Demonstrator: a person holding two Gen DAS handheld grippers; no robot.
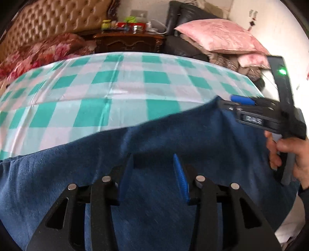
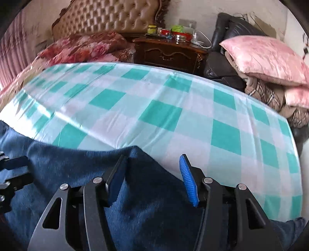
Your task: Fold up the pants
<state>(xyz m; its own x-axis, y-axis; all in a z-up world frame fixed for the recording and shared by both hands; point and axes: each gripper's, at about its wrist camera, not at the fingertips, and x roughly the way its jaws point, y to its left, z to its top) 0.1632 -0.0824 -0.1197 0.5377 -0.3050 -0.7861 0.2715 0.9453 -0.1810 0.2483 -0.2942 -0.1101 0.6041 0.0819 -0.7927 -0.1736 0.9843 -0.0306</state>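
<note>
Blue fleece pants spread across the near part of a surface under a teal-and-white checked sheet; their far edge runs diagonally over the checks.

Left tool: fingers apart, above the pants. Fabric fills the gap behind them, but the pads don't press on anything. Heavy motion blur, so touching or just above: can't tell.

Right tool: fingers apart too. A raised corner of the pants sits against the left finger; the ribbed blue pad on the other finger stands clear, over the sheet. Not clamped.

In the left wrist view, the right tool shows at the right edge, held by a hand, at the pants' far right corner.

Background: tufted tan headboard, floral blanket, dark carved nightstand with jars and clutter on top, pink pillow on stacked bedding.
</note>
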